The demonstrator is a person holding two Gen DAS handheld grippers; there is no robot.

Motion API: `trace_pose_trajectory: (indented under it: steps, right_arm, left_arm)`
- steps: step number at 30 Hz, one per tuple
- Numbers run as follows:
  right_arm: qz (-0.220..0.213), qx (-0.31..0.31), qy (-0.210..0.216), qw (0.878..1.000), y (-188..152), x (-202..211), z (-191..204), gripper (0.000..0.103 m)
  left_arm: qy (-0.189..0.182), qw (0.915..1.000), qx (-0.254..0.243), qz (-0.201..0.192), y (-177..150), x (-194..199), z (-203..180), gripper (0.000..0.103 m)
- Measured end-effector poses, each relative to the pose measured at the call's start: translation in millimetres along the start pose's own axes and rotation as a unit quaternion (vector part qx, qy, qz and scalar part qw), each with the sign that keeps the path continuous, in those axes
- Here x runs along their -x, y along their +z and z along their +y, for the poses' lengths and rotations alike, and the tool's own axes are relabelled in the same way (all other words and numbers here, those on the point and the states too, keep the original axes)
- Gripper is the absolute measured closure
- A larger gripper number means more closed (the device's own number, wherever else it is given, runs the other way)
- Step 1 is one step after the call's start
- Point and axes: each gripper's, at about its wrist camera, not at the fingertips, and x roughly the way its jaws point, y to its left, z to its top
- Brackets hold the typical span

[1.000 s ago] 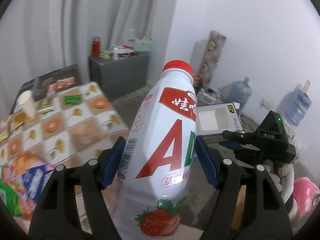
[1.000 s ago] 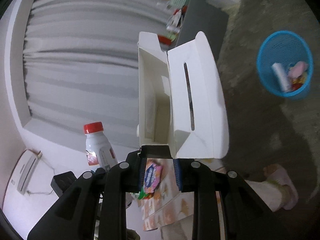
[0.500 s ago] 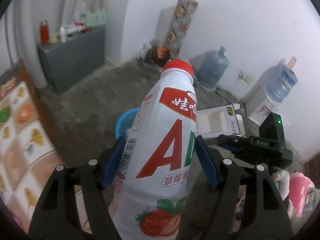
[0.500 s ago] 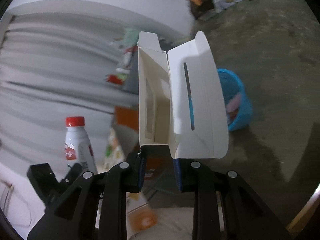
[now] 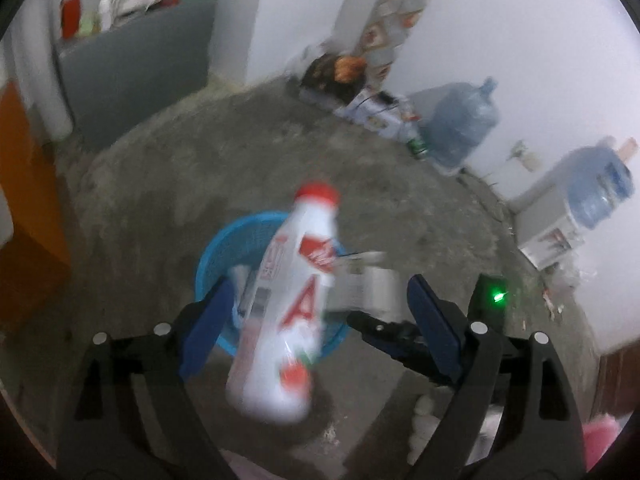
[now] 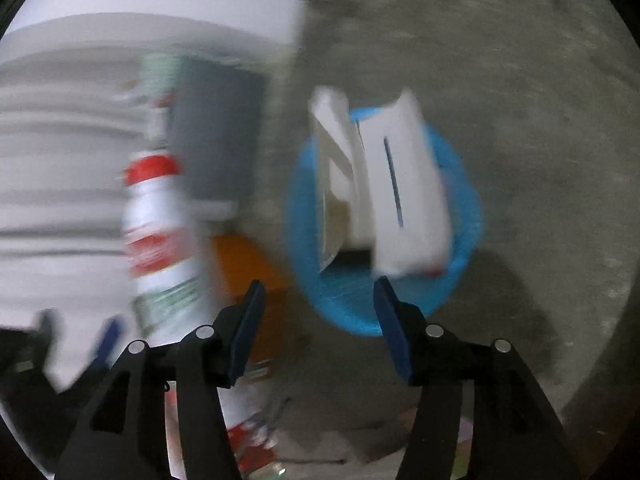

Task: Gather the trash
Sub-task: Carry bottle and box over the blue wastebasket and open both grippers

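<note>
A white drink bottle (image 5: 288, 300) with a red cap hangs blurred in the air between the spread fingers of my left gripper (image 5: 320, 320), touching neither, above a blue mesh bin (image 5: 236, 248) on the floor. My left gripper is open. My right gripper (image 6: 320, 320) is open too. A white open carton (image 6: 384, 192) is blurred in the air past its fingertips, over the blue bin (image 6: 460, 248). The bottle (image 6: 160, 232) also shows at the left of the right wrist view.
Bare concrete floor (image 5: 400, 184) surrounds the bin. A grey cabinet (image 5: 132, 64) stands by the wall at the back left. Water jugs (image 5: 460, 124) and clutter line the far wall. An orange table side (image 5: 28, 184) is at the left.
Both grippers have opened and swung down over the blue bin. The bottle has left the left gripper and the carton has left the right gripper; both are falling.
</note>
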Motion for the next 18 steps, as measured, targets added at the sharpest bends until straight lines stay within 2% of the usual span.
trace_pose_trajectory:
  steps: [3, 6, 9, 14, 17, 18]
  right_arm:
    - [0.008, -0.029, 0.023, 0.999, -21.5, -5.5, -28.0, 0.048]
    - [-0.003, 0.004, 0.004, 1.0, -41.8, 12.8, -36.7, 0.048]
    - [-0.014, 0.02, 0.001, 1.0, -46.8, 35.3, -40.9, 0.048]
    - [-0.056, 0.105, -0.034, 0.992, -61.2, 76.0, -27.0, 0.048]
    - [-0.089, 0.176, -0.054, 0.979, -81.5, 104.7, -1.7, 0.047]
    - [-0.098, 0.193, -0.057, 0.975, -86.0, 111.2, 6.4, 0.044]
  left_arm:
    - [-0.022, 0.9993, 0.029, 0.006, -11.1, 0.5, 10.6, 0.019]
    - [-0.022, 0.9997, 0.01, -0.011, -20.0, 16.0, 11.2, 0.019]
    - [-0.028, 0.9994, 0.0, -0.023, -26.2, 36.8, 7.8, 0.019]
    - [-0.042, 0.9978, -0.004, -0.051, -35.1, 76.5, -3.6, 0.019]
    - [-0.051, 0.9962, -0.003, -0.071, -45.8, 106.3, -10.2, 0.019]
    - [-0.053, 0.9954, -0.003, -0.08, -51.0, 119.2, -12.2, 0.019]
